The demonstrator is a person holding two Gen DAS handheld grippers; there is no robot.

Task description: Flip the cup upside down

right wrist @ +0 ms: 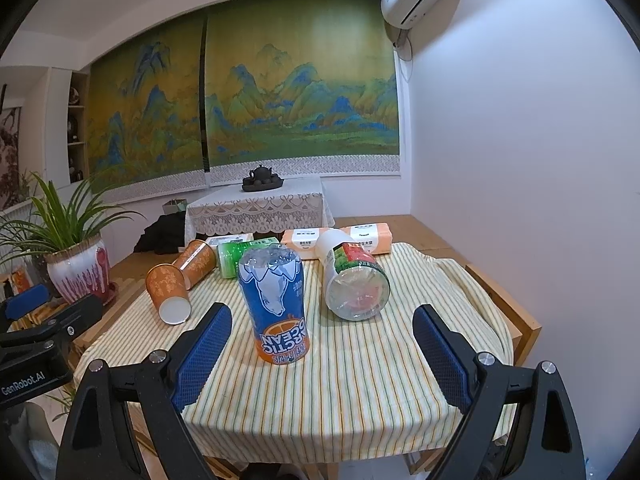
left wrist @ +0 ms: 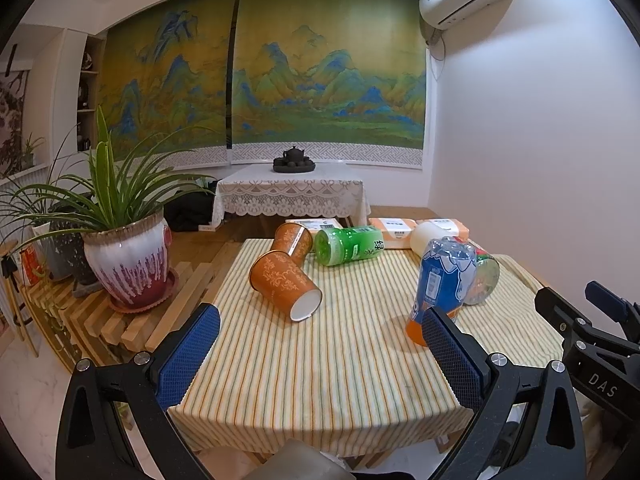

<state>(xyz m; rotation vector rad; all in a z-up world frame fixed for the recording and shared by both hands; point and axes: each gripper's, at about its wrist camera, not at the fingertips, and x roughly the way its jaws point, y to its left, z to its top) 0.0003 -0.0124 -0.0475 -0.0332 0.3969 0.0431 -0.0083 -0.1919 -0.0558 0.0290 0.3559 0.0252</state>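
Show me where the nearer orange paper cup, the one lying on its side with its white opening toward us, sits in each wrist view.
Left wrist view: the orange paper cup lies left of centre on the striped cloth, ahead of the left finger.
Right wrist view: the cup lies far left, near the table's edge.
Shared landmark: the upside-down blue bottle stands to the cup's right in both.

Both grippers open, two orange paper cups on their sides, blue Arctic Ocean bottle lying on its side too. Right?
One error: the blue Arctic Ocean bottle stands inverted on the striped tablecloth, as the right wrist view shows. Both orange cups lie sideways; left gripper and right gripper are open.
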